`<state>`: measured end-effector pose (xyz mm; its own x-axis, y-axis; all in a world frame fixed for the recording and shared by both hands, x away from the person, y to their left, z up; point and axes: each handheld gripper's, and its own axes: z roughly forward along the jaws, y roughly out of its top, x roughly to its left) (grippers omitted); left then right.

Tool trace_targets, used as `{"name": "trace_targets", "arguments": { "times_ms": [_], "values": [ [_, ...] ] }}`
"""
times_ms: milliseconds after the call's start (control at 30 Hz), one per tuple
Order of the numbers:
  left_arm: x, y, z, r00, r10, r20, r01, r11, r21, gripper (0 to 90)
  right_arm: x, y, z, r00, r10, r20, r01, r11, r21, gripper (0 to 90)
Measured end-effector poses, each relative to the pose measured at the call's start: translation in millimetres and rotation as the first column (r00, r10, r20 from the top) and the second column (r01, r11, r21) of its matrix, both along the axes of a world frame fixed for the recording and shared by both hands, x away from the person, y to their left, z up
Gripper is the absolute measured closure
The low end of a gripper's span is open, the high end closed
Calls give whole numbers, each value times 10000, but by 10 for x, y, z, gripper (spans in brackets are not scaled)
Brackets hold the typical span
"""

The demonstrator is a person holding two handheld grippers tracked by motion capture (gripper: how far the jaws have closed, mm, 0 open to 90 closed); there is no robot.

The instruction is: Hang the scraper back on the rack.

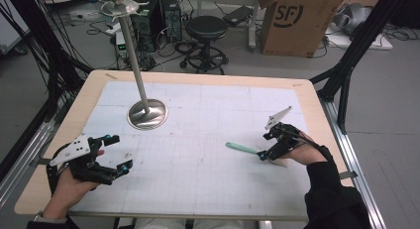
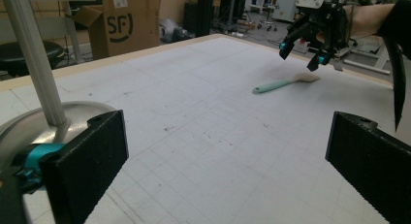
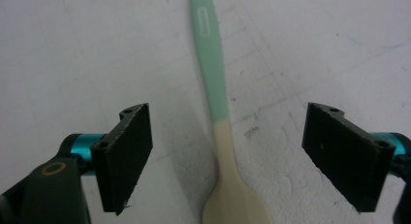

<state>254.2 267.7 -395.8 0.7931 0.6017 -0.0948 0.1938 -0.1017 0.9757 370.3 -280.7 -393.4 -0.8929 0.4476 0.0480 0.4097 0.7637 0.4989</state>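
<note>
Two wide-apart fingers of the right gripper (image 3: 225, 156) straddle the mint-green and cream silicone spatula (image 3: 220, 122) lying flat on the white gridded surface (image 1: 198, 140). Lower squarely, then close across its neck. The left gripper (image 1: 115, 154) hovers, fingers apart, near the steel stand base (image 1: 147, 114).

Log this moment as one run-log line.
right gripper: open, above spatula | left gripper: open, idle | spatula: flat on mat
</note>
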Motion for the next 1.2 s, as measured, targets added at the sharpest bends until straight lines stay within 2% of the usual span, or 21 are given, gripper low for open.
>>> {"name": "trace_targets", "arguments": {
  "times_ms": [133,200,300,500,567,633,800,900,1067,1133,1200],
  "values": [
    [-9,16,-4,10000,58,-11,-58,10000,-15,21,39,108,-21,9993,275,-244,-297,9950,-954,262],
    [-14,28,-3,10000,89,-23,-90,9999,-45,21,54,156,-43,9984,418,-375,-469,9881,-1466,314],
    [-11,38,-3,9999,6,-117,-9,9998,-198,21,84,197,-73,9984,443,-338,-503,9772,-2064,375],
    [-5,35,-10,9999,17,-142,-19,9999,-147,21,108,225,-121,9946,585,-860,-774,9685,-2367,516],
    [-3,29,-13,9999,16,-134,-18,9998,-185,21,110,233,-141,9932,581,-1005,-833,9598,-2680,556],
    [-3,25,-14,9999,4,-156,-7,9998,-196,21,108,244,-154,9932,628,-979,-884,9546,-2846,571],
    [1,14,-17,9999,-25,-148,22,9998,-176,21,110,275,-150,9924,574,-1089,-877,9505,-2981,617],
    [4,7,-20,9999,-42,-149,40,9999,-116,21,124,330,-146,9915,626,-1143,-975,9381,-3322,634],
    [-2,17,-21,9999,-16,-158,14,9999,-132,21,130,450,-137,9865,810,-1425,-1323,9068,-4003,722],
    [-4,26,-20,9999,-6,-143,4,9999,-150,21,135,472,-136,9853,751,-1532,-1327,9017,-4114,759],
    [-10,32,-17,9999,6,-137,-8,9999,-163,21,146,471,-136,9829,754,-1681,-1387,9033,-4060,796]
  ]
}}
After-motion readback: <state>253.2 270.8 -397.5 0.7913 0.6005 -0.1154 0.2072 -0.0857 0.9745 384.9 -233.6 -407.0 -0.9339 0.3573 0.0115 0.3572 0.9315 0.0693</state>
